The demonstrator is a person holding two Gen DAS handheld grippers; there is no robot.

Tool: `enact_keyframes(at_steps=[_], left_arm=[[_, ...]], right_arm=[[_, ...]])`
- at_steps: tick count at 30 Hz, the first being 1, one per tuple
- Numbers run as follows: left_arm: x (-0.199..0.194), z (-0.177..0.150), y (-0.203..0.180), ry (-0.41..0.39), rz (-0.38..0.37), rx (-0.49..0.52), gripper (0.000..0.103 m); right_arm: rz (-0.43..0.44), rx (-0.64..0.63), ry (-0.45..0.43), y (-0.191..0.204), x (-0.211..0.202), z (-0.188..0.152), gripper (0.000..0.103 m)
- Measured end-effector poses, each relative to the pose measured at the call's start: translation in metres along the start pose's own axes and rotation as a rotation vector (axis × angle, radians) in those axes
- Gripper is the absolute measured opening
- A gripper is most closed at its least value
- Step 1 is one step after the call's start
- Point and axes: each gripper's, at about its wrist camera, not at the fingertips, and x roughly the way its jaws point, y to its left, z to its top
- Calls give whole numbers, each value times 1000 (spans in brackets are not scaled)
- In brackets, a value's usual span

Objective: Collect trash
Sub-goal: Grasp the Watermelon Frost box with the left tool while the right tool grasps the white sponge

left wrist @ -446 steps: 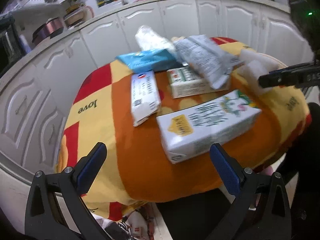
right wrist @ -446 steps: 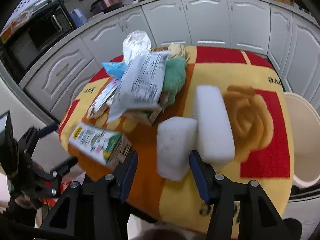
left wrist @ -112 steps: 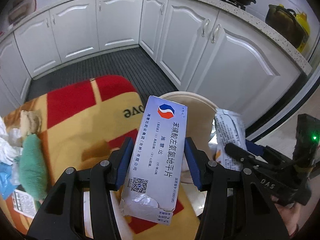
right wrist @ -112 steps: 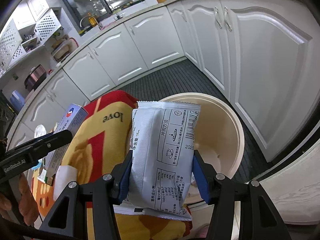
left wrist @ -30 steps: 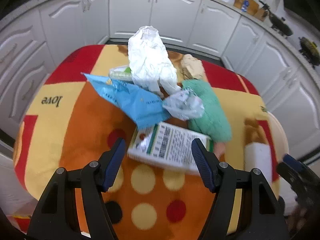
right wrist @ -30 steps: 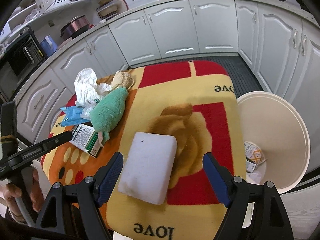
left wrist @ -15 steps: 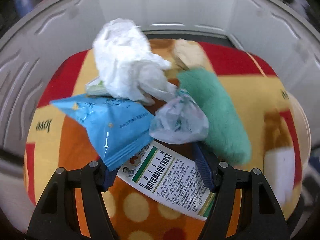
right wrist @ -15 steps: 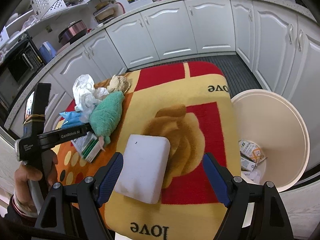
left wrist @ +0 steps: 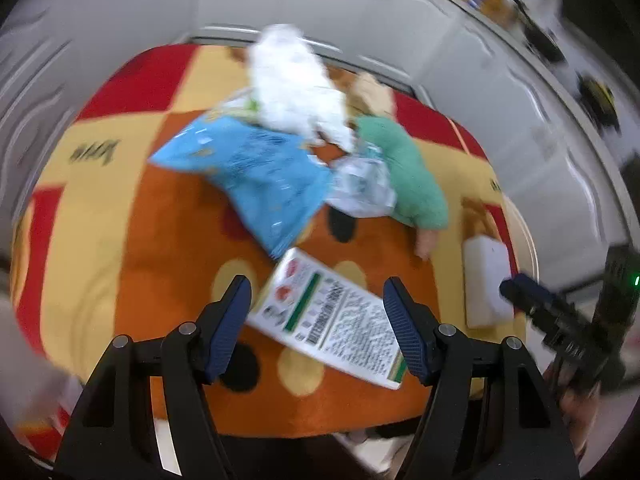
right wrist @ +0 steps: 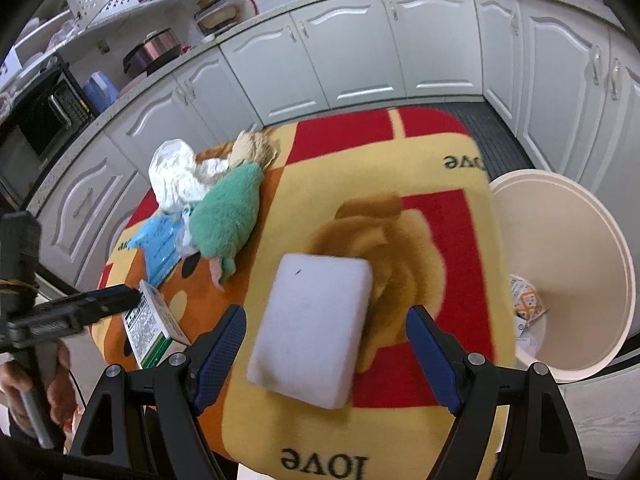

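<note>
My left gripper (left wrist: 318, 330) is open, its jaws on either side of a white and green box (left wrist: 330, 322) lying flat on the blanket-covered table (left wrist: 160, 264). Whether the pads touch the box is unclear. The box also shows in the right wrist view (right wrist: 154, 330) beside the left gripper. My right gripper (right wrist: 324, 360) is open, its jaws astride a white foam block (right wrist: 312, 328) without touching it. A cream trash bin (right wrist: 576, 232) with a few wrappers inside stands right of the table.
Further back on the table lie a blue packet (left wrist: 248, 168), a crumpled white bag (left wrist: 296, 84), a clear wrapper (left wrist: 360, 188), a green plush toy (right wrist: 228, 216) and a tan cloth (right wrist: 256, 146). White cabinets (right wrist: 360, 52) ring the table.
My left gripper has pulled back and down, so the white and green box now lies between its jaws. My right gripper has moved closer to the foam block.
</note>
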Motion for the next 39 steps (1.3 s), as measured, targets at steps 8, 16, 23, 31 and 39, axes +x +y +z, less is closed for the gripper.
enact_keyframes(at_steps=[8, 16, 23, 31, 39], left_arm=[[-11, -28, 19, -41, 70, -126, 68], [-7, -31, 45, -71, 254, -145, 68], [20, -6, 36, -65, 166, -155, 68], [1, -7, 19, -70, 48, -174, 68], [17, -14, -26, -44, 47, -84, 68]], right_arm=[[-12, -41, 44, 14, 19, -3, 82], [-6, -24, 39, 5, 14, -3, 82], [-12, -17, 49, 5, 18, -1, 82], [-18, -20, 44, 6, 18, 0, 83], [-50, -81, 37, 8, 35, -3, 63]])
